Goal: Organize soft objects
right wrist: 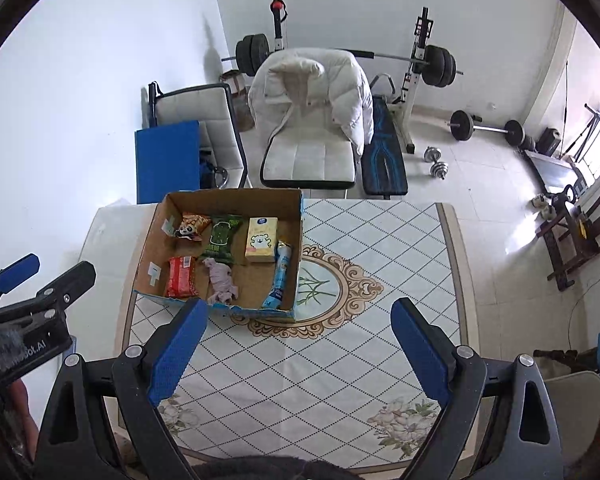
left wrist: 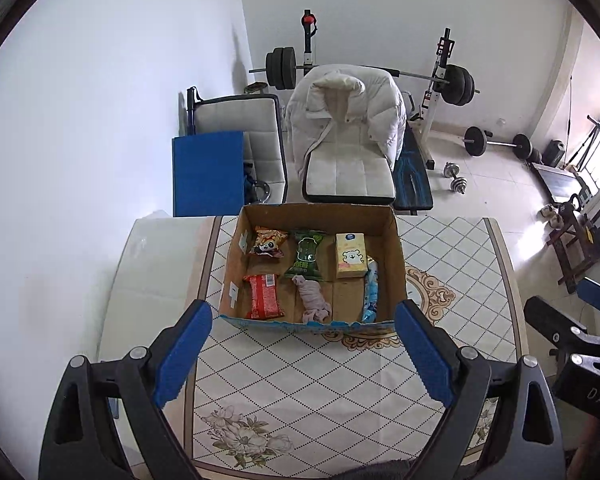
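Observation:
An open cardboard box stands on the far left part of the table. In it lie an orange snack bag, a green snack bag, a yellow tissue pack, a red packet, a crumpled pink cloth and a blue-white packet. My left gripper is open and empty, held above the table just before the box. My right gripper is open and empty, over the table to the right of the box's near corner.
The table has a diamond-pattern cloth with a round ornament. Behind it stand a white chair with a white jacket, a second chair, a blue board, a weight bench and barbells.

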{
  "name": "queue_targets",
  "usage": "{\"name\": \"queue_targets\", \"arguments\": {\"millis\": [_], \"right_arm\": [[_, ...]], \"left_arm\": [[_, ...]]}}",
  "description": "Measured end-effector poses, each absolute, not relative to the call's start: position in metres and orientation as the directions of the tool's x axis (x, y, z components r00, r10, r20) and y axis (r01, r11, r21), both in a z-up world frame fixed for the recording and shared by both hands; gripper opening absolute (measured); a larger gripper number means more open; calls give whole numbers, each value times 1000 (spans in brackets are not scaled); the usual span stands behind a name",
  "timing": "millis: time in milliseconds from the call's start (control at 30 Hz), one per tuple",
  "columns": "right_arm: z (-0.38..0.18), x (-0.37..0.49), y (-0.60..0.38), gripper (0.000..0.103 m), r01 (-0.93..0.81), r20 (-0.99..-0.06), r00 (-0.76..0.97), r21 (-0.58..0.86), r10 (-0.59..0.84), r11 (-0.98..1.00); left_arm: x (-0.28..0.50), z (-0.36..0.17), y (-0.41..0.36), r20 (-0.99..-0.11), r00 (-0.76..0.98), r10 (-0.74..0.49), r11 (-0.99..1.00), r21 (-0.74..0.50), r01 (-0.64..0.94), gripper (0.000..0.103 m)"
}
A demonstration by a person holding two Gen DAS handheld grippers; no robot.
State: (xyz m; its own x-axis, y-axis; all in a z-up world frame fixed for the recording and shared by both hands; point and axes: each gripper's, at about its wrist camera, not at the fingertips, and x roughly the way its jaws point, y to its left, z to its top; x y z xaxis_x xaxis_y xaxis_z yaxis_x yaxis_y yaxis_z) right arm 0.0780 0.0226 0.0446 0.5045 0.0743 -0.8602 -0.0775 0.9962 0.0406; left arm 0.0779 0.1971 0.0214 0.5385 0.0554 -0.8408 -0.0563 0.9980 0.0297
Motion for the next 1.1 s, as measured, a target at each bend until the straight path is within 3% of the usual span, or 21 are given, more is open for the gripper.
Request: {"name": "queue_targets", "arguments": {"millis": [333, 1100], "right_arm": [[71, 58, 19, 95, -78, -831, 554, 10, 52, 997], [68, 49, 14, 95, -47, -835, 550, 8, 33, 999]], "left_arm": [[60, 36, 192, -828, 558, 60, 997, 24, -72, 94], [56, 35, 188, -824, 564, 60, 997, 19, -78, 94]]}}
